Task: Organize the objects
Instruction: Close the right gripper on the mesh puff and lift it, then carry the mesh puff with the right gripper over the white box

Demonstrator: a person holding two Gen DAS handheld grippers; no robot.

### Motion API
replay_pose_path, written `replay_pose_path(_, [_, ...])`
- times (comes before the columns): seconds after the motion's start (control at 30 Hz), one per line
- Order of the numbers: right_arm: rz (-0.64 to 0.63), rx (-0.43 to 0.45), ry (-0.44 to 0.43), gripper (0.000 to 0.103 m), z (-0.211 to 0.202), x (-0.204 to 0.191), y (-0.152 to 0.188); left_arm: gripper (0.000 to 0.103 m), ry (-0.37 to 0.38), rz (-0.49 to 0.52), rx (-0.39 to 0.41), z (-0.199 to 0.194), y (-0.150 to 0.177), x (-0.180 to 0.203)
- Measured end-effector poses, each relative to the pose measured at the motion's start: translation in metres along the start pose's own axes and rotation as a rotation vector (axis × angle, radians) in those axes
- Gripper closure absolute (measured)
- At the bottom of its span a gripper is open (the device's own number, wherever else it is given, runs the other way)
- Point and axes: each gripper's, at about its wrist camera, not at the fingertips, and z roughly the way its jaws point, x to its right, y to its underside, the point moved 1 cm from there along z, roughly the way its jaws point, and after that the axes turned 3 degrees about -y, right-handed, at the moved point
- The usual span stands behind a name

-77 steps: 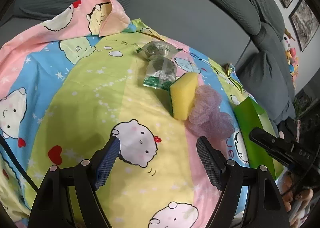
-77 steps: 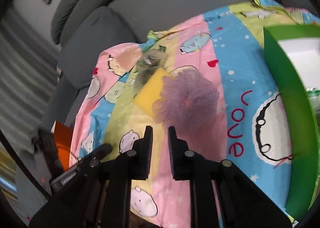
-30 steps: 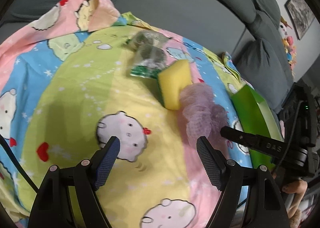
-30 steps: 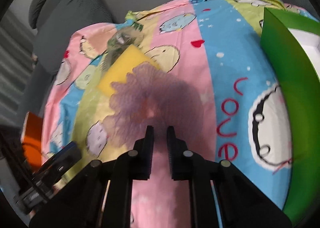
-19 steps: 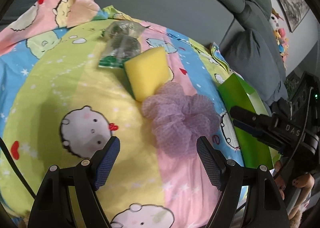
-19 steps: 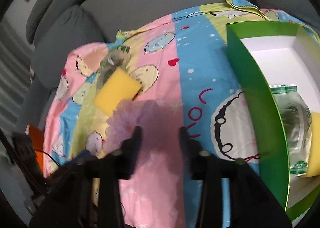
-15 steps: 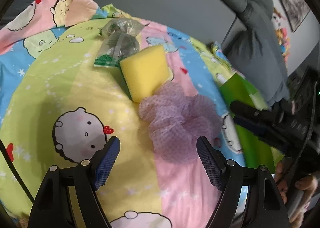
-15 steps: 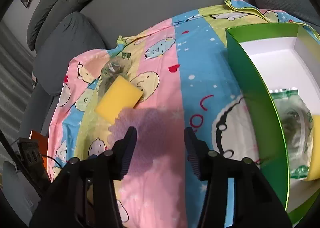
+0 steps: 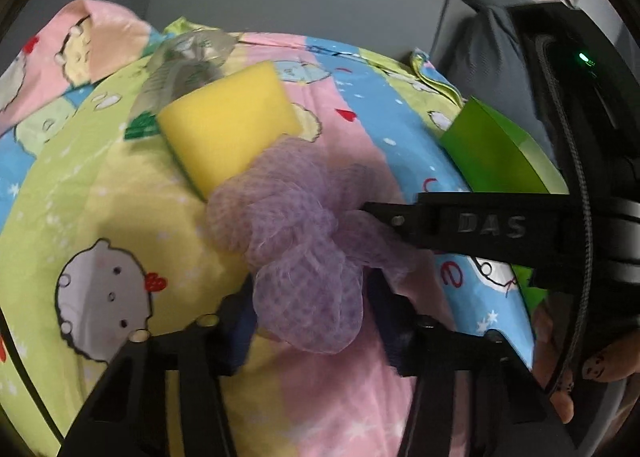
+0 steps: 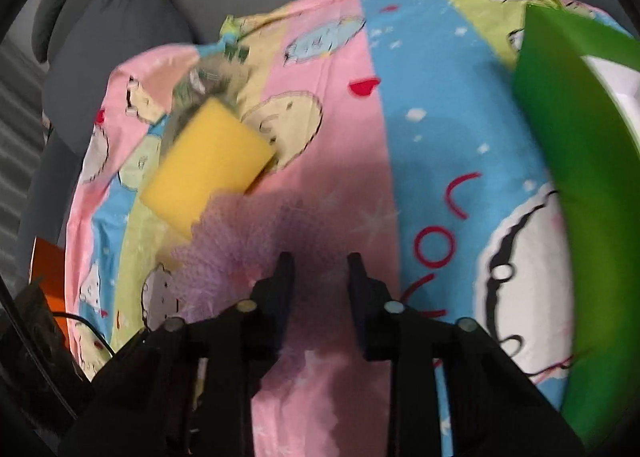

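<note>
On the cartoon bedsheet (image 9: 100, 185) the purple mesh puff (image 9: 304, 257) is squeezed between the left gripper (image 9: 310, 309) pads; the right gripper (image 10: 318, 289) is closing, apparently on the puff's edge; yellow sponge (image 9: 228, 129) and plastic packets (image 9: 188, 65) still wait outside the green box (image 10: 580, 185).

The right wrist view is motion-blurred. There the green box (image 10: 576, 161) is cut off at the right edge, its inside mostly unseen. The plastic packets (image 9: 188, 57) lie partly hidden behind the sponge (image 9: 228, 125). The puff (image 9: 304, 257) covers the left claw's pads (image 9: 244, 327).
</note>
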Motion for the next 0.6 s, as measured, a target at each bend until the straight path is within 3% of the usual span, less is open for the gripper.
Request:
replay_pose_path(0.17, [0.028, -0.031, -0.118, 0.078, -0.006, 0.005, 0.007, 0.057, 0.041, 0.027, 0.008, 0.000, -0.001, 0.015])
replay_pose_path(0.37, [0.014, -0.027, -0.164, 0.077, -0.026, 0.007, 0.019, 0.057, 0.049, 0.095, 0.042, -0.009, 0.001, 0.045])
replay_pose_path(0.6, [0.035, 0.094, -0.194, 0.075, -0.074, 0.023, 0.022, 0.057, 0.075, 0.186, 0.114, -0.033, -0.007, 0.088])
